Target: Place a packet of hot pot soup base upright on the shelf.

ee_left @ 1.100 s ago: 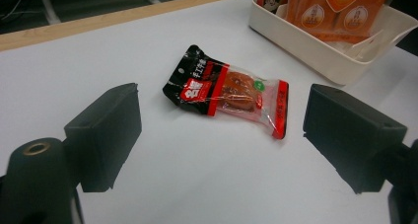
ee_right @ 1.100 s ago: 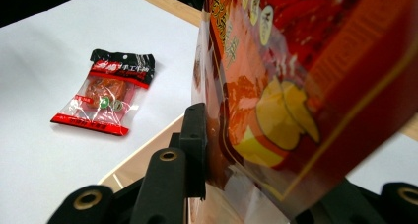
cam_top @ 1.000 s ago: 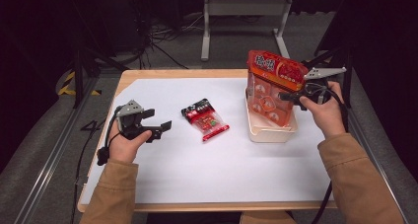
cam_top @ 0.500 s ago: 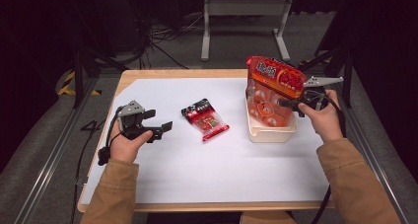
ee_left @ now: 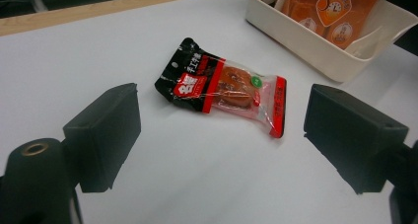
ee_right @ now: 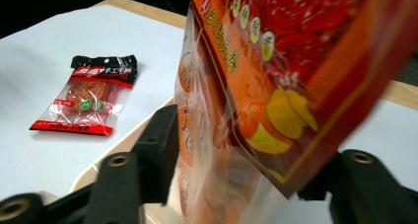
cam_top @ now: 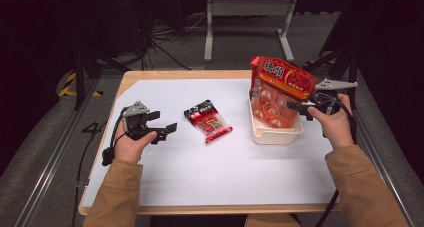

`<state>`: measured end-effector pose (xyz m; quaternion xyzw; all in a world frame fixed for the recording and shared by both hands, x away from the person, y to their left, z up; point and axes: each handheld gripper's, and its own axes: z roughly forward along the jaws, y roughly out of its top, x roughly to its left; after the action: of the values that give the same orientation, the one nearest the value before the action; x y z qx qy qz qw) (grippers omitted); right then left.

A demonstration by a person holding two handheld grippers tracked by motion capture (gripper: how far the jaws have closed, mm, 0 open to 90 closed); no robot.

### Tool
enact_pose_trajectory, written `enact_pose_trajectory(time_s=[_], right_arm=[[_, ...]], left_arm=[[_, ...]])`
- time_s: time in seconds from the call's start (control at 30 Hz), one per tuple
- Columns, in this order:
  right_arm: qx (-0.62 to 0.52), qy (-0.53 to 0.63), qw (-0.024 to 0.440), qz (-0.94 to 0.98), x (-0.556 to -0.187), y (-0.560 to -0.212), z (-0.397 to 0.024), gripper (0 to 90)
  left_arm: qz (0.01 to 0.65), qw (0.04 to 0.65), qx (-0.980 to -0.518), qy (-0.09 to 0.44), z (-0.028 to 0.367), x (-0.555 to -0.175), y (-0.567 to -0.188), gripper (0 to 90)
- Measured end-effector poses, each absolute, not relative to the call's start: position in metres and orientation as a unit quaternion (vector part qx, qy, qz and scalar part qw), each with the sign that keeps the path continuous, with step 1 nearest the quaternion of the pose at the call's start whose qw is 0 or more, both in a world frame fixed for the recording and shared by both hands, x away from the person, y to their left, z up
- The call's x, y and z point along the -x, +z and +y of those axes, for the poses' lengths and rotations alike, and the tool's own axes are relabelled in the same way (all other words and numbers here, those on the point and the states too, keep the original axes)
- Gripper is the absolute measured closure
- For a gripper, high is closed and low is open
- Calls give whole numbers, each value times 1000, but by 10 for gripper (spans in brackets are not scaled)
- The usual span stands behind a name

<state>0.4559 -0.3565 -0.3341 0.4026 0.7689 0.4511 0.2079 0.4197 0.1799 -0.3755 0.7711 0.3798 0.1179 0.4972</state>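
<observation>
One large orange snack bag (cam_top: pixel 280 89) stands upright in one cream bin (cam_top: pixel 275 134), its lower half inside the walls and its printed red top leaning over toward the right hand. Seen from the high view, the bin sits at about two o'clock from the middle of the white sheet (cam_top: pixel 200 172) that covers the wooden table (cam_top: pixel 185 74).

The right gripper (cam_top: pixel 296 107) meets the bag from the three o'clock side. Its jaws have just been opening; in the right gripper view the bag (ee_right: pixel 276 100) hangs between the two black fingers (ee_right: pixel 157 150), which stand spread on either side of it with a gap showing, so the pads no longer press on the film. The bin's rim (ee_right: pixel 88 177) shows pale below them.

One small red-and-black snack packet (cam_top: pixel 207 121) lies flat on the sheet at nine o'clock from the bin, well apart from it. In the left gripper view the packet (ee_left: pixel 224 86) lies ahead, with the bin (ee_left: pixel 315 44) at one o'clock.

The left gripper (cam_top: pixel 167 130) rests low over the sheet at nine o'clock from the packet, its two fingers (ee_left: pixel 106 132) spread wide and nothing between them. It points toward the packet without touching it.

That makes two packages, one bin, two grippers.
</observation>
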Motion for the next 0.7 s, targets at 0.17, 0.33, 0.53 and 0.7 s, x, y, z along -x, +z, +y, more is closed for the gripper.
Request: enact_pose_trajectory(time_s=[0.17,0.33,0.53,0.7], right_arm=[[-403,455,220,763,-447,-330,-360,325],[-409,454,231,757,-437,-327,-367,302],[-409,451,246,754,-425,-322,-370,300],[-402,446,264,755,-412,-315,-368,300]], left_arm=[[378,501,-771,112,174,-423,-378,137],[377,504,-769,110,171,-424,-379,144],[381,502,-769,110,168,-427,-381,148],[379,502,-769,111,165,-427,-381,153]])
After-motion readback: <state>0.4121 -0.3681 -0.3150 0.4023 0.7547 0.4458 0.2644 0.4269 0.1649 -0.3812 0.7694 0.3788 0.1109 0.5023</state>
